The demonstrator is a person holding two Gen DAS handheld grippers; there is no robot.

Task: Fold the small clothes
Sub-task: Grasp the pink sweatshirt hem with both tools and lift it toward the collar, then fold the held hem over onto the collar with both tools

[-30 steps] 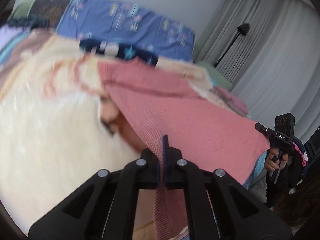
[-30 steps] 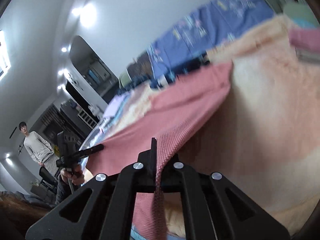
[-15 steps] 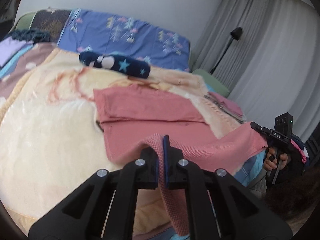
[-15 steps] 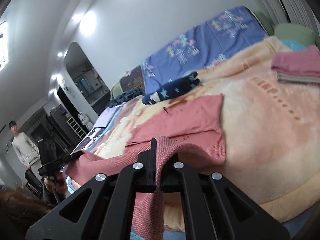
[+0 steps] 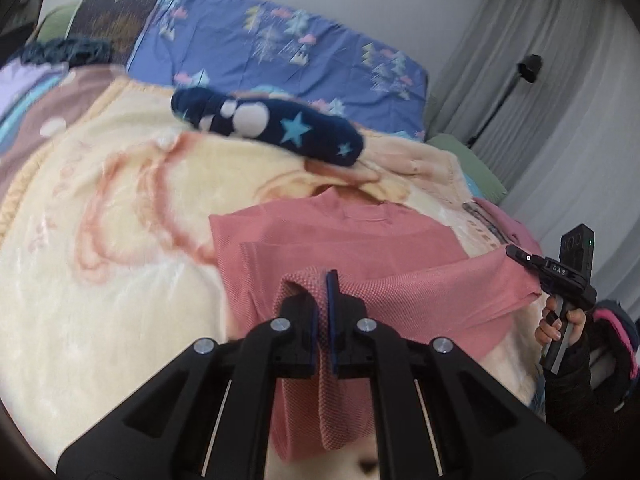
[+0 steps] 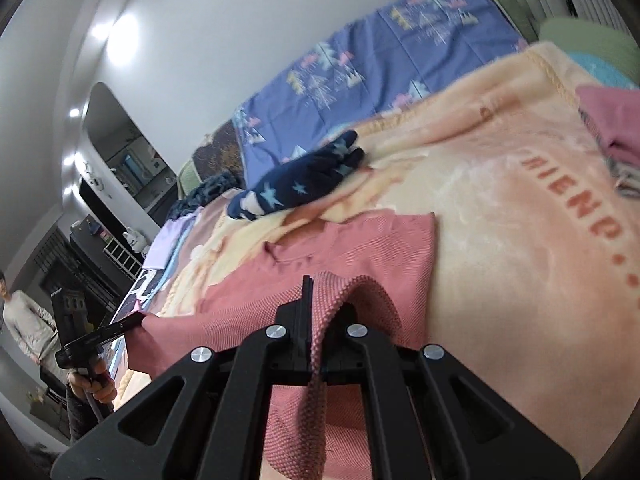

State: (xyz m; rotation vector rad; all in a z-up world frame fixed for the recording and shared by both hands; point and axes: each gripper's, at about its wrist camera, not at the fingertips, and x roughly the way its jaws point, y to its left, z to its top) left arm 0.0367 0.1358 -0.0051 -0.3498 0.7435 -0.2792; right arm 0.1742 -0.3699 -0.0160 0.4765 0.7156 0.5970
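At lower centre of the frame, grip: my left hand-held gripper [image 5: 326, 308] and right hand-held gripper [image 6: 316, 312] each clench the pink shirt [image 5: 340, 236] hem.
Direction: collar lies ahead, toward upper frame.

A cream blanket [image 5: 100, 280] is spread over the bed, ahead of the claw. Beyond it a blue patterned sheet [image 5: 280, 52] is seen, with grey curtains [image 5: 560, 80] to the right.

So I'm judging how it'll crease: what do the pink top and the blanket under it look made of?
Pink top: seemingly knit, matte; pebbly stitch texture shows near the camera. Blanket: probably plush fleece; soft fuzzy sheen, printed letters.
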